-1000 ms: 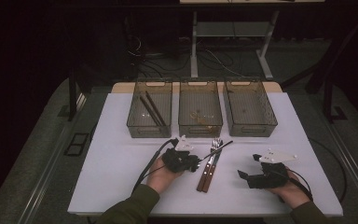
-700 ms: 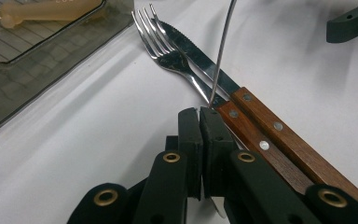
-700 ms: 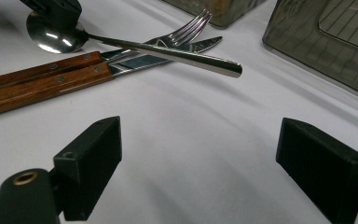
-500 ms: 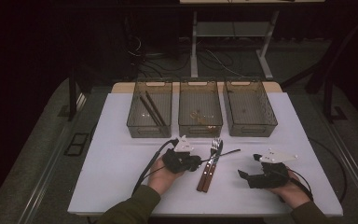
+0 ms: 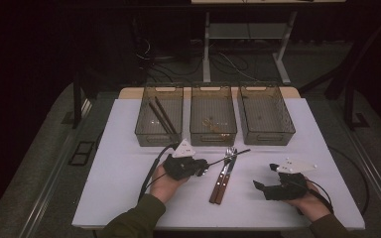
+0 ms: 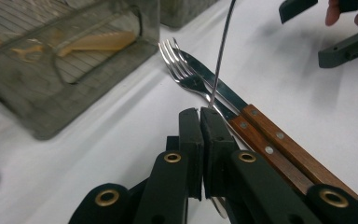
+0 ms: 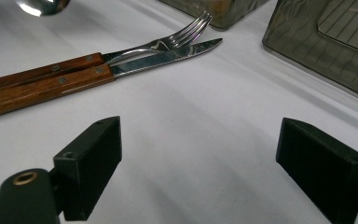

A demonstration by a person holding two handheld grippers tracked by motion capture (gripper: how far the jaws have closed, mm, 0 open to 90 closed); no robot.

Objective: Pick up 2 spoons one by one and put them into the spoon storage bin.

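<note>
My left gripper point(image 5: 204, 166) point(image 6: 199, 112) is shut on a metal spoon point(image 6: 221, 51). The spoon's thin handle point(image 5: 230, 155) slants up and away to the right over the cutlery, and its bowl point(image 7: 42, 4) sits by the jaws. A fork point(image 5: 215, 186) point(image 6: 182, 70) point(image 7: 182, 35) and a knife point(image 5: 223, 186) point(image 6: 216, 84) point(image 7: 168, 56), both with wooden handles, lie side by side on the white table point(image 5: 129, 188), just right of that gripper. My right gripper point(image 5: 265, 177) point(image 7: 200, 140) rests low near the front right, open and holding nothing, pointing toward the cutlery.
Three smoky clear bins stand in a row at the back. The left bin point(image 5: 158, 136) holds dark sticks, the middle bin point(image 5: 213, 138) holds some tan pieces, and the right bin point(image 5: 267, 136) looks bare. Cables trail from both grippers.
The left gripper with the spoon has shifted slightly to the left. The right gripper has stayed where it was.
</note>
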